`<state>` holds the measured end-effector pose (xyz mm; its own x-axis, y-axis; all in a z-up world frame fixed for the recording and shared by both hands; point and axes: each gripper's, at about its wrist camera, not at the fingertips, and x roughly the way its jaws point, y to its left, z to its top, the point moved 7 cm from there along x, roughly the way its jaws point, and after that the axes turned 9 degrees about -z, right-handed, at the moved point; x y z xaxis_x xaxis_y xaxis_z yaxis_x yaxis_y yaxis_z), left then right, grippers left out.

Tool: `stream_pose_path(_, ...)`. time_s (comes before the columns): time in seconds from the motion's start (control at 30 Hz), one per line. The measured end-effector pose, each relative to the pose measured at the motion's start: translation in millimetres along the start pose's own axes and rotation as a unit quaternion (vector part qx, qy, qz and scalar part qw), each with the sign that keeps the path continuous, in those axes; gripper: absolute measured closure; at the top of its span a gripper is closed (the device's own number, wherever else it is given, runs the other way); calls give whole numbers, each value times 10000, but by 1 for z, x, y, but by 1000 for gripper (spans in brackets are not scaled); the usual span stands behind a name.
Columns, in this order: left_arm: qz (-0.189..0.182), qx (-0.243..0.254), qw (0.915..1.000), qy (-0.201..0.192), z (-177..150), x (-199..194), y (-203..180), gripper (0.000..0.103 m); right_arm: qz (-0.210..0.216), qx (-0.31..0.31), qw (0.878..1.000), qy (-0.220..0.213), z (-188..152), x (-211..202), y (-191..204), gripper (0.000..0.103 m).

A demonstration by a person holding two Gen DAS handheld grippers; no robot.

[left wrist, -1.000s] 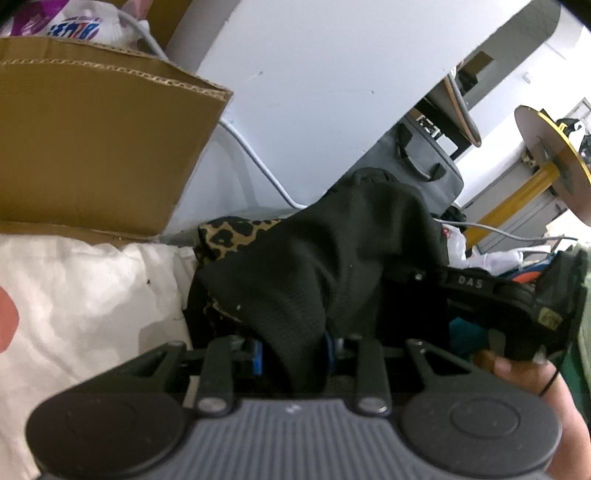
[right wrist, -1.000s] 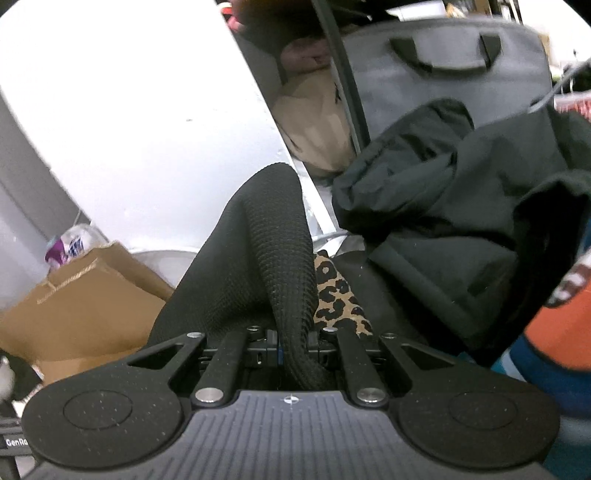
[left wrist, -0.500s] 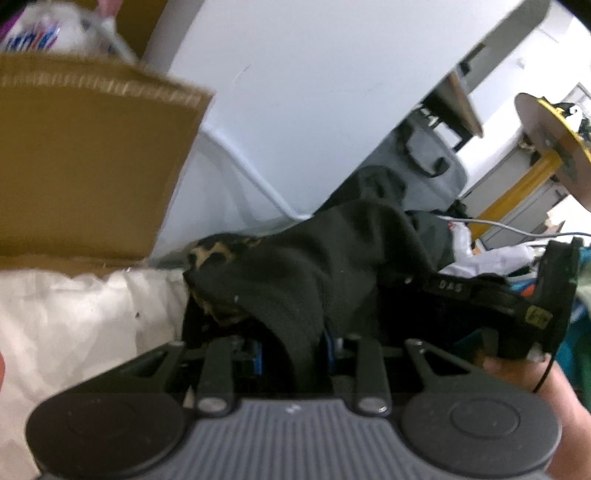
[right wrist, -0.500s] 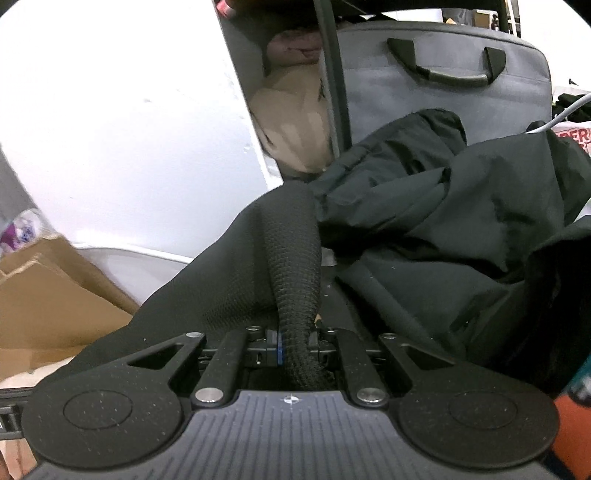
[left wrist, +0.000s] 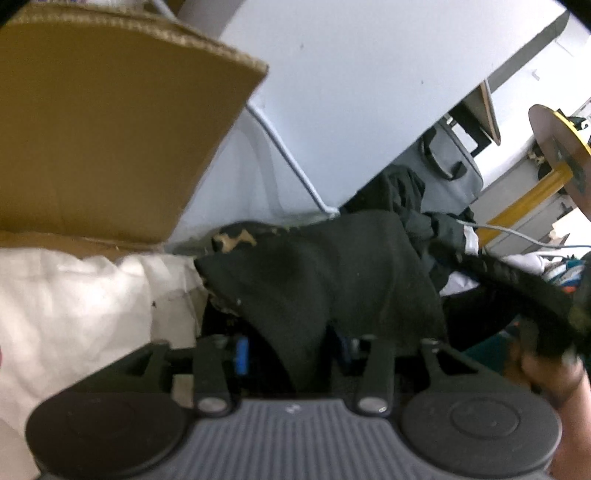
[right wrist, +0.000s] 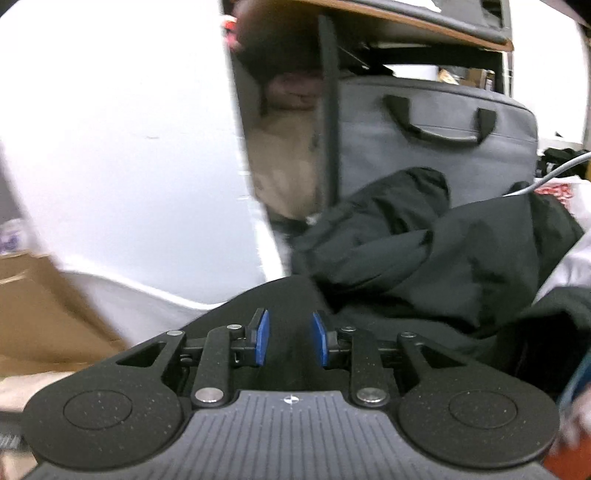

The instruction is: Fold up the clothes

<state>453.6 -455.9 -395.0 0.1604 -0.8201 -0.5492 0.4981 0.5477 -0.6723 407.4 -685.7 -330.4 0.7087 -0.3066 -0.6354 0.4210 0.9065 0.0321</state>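
Fingers of the right gripper show their blue pads parted and bare in the right wrist view; the jaws are opening, no cloth is pinched by them, though the black knit garment lies dark just beyond and below the gap; whether its fabric reaches in between the pads I cannot tell. The left gripper is opening too; a fold of the same black knit garment hangs down between its fingers, one blue pad showing free to the left of the fold, the other hidden behind it; the pads do not appear to press the cloth. Both tools tilt downward over the pile; at the right edge of the left wrist view a hand grips the handle of the other gripper.

Beyond the left jaws the garment slumps over a leopard-print piece, beside a white cloth; a cardboard box stands behind that, with a white wall panel further back.

Beyond the right jaws a crumpled black jacket is heaped just past the knit; a grey bag with dark handles stands behind it, under a wooden shelf edge.
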Motion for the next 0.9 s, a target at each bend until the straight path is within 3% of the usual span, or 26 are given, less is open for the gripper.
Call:
stream_pose_path(0.13,-198,-161,9996,-88,5,-2,2,40,389,48,9992,46,-29,-22,11,75)
stream_pose_path(0.4,-548,-711,9952,-393,19,12,27,39,569,81,9970,520,-98,-28,20,71)
stream_pose_path(0.5,-663,-897,9926,-483,23,18,38,49,560,68,9972,497,-109,-29,18,69)
stream_pose_path(0.57,-757,-1157,9887,-582,24,19,47,72,550,46,9973,484,-114,-31,16,66)
stream_pose_path(0.6,-681,-1145,9893,-599,26,18,49,91,515,17,9975,478,-115,-31,13,66)
stream_pose_path(0.67,-518,-1102,9906,-628,28,16,54,92,419,-35,9980,473,-117,-31,8,65)
stream_pose_path(0.9,224,21,9967,-775,44,-8,36,89,165,-29,9987,483,-126,-34,-12,65)
